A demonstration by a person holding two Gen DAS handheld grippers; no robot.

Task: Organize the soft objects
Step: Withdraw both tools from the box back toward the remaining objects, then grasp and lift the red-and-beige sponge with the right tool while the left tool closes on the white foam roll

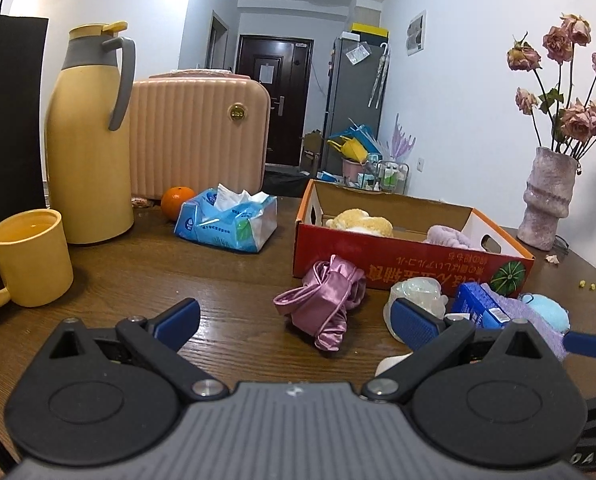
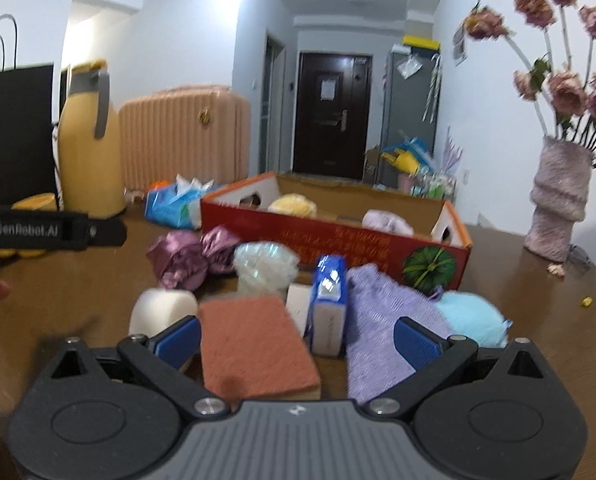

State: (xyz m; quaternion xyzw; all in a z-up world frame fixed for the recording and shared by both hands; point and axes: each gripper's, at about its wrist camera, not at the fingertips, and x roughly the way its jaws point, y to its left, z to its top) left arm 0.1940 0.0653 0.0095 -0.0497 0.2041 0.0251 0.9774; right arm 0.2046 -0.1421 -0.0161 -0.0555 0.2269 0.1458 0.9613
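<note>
Red cardboard box point(image 1: 397, 258) on wooden bench point(image 1: 226, 280): fluffy yellow plush point(image 1: 357, 222) at left end, ribbed lilac cloth point(image 1: 449, 238) at right. Yellow mug point(image 1: 30, 258) holds liquid. Soft things in front of box: shiny pink satin bundle point(image 1: 323, 300), crinkly clear bag point(image 2: 264, 266), flat rust-coloured sponge point(image 2: 256, 346), knitted lilac cloth point(image 2: 381, 330), fuzzy pale blue ball point(image 2: 473, 318). My left tongs point(image 1: 296, 322) wide apart, nothing held. My right tongs point(image 2: 298, 342) wide apart, straddling sponge, not gripping.

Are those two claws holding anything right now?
No. The left claw and right claw are both open; nothing is gripped.
</note>
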